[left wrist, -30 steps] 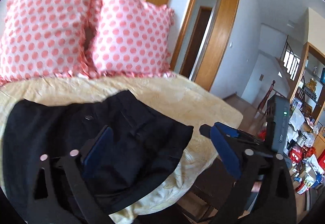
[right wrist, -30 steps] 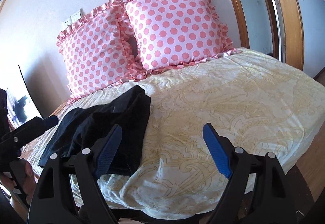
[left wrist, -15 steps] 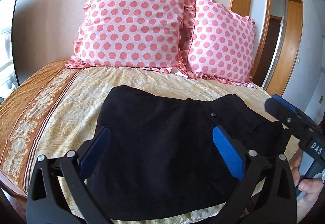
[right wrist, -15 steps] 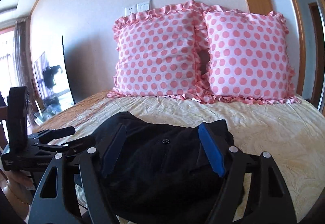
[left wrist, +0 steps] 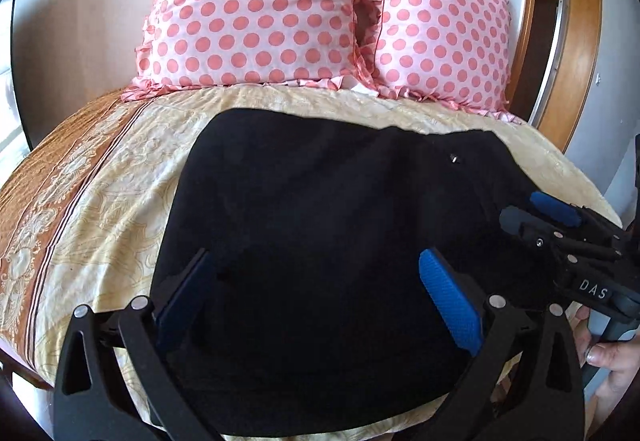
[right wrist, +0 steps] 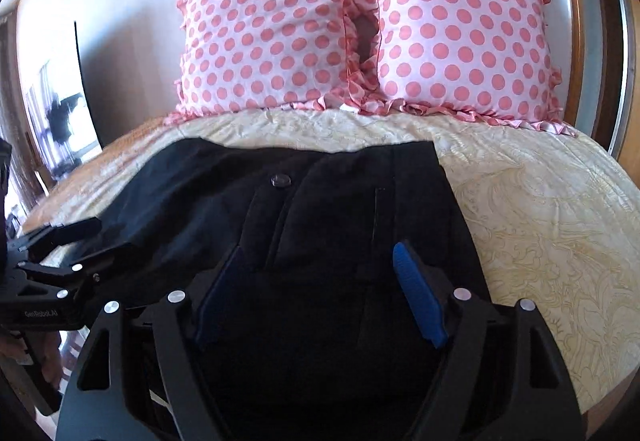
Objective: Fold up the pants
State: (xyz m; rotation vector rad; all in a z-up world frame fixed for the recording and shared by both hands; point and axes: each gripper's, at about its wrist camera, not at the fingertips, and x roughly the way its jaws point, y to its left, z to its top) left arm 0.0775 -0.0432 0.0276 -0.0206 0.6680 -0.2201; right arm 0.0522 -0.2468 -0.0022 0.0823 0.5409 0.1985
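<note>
Pants: the black pants (left wrist: 320, 241) lie spread on the bed (left wrist: 100, 209), on the near part of the cream cover, in front of the two polka-dot pillows (left wrist: 256, 5); the near hem reaches the bed's edge.
Waistband: the button (right wrist: 280, 180) and fly sit toward the pillows, slightly right of the garment's middle in the left wrist view.
Left gripper: the left gripper (left wrist: 320, 297) hovers over the left half of the pants, jaws spread wide, nothing pinched between them.
Right gripper: the right gripper (right wrist: 320, 293) hangs over the right half near the fly, jaws parted after a slight narrowing and no cloth caught between the pads; a hand (left wrist: 608, 357) shows on its handle.
Handling: looks like soft, fairly thick cloth, light and limp; I judge it will sag and drag on the cover, not keep its shape.
Where to hold: likely best at the outer edges, one gripper on each side, pinching all layers at the waistband corner or hem.
Risk: dark folds hide the layers, so a pinch could take only the top one.
</note>
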